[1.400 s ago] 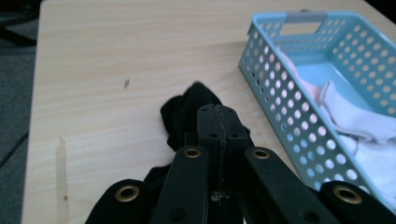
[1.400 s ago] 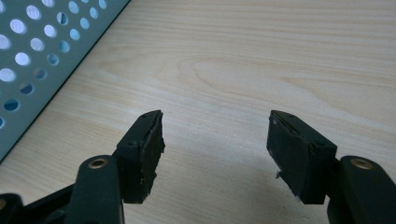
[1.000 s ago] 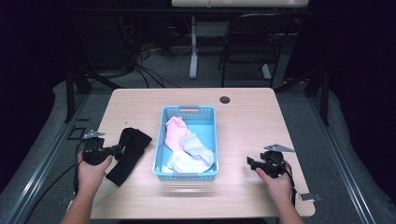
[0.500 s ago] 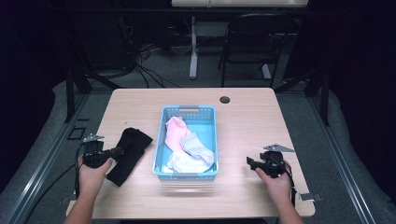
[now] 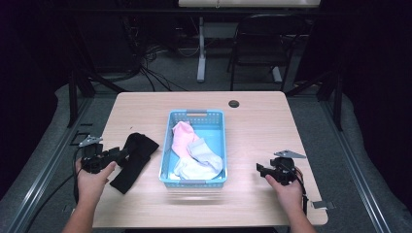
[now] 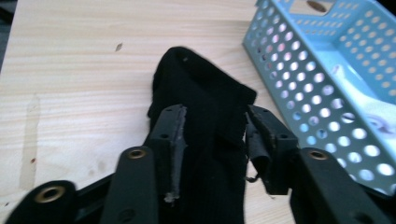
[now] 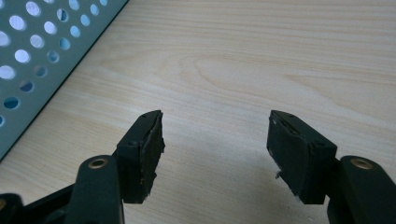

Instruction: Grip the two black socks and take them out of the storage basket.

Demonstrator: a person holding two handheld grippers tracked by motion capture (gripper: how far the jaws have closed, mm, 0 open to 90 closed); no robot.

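Left gripper [image 6: 212, 140] straddles black sock [image 6: 205, 98] (beside basket [image 6: 327, 93]).

One black sock [image 5: 133, 160] on the table [image 5: 252, 121], left of the basket. One blue perforated basket [image 5: 196, 116] at table centre. Inside the basket, one pink sock [image 5: 180, 138] and white or pale grey socks [image 5: 201, 160], bunched together, exact count not determinable. Two handheld grippers: left gripper [image 5: 119, 156], right gripper [image 5: 259, 168]. One round dark grommet [image 5: 234, 103] near the far edge.
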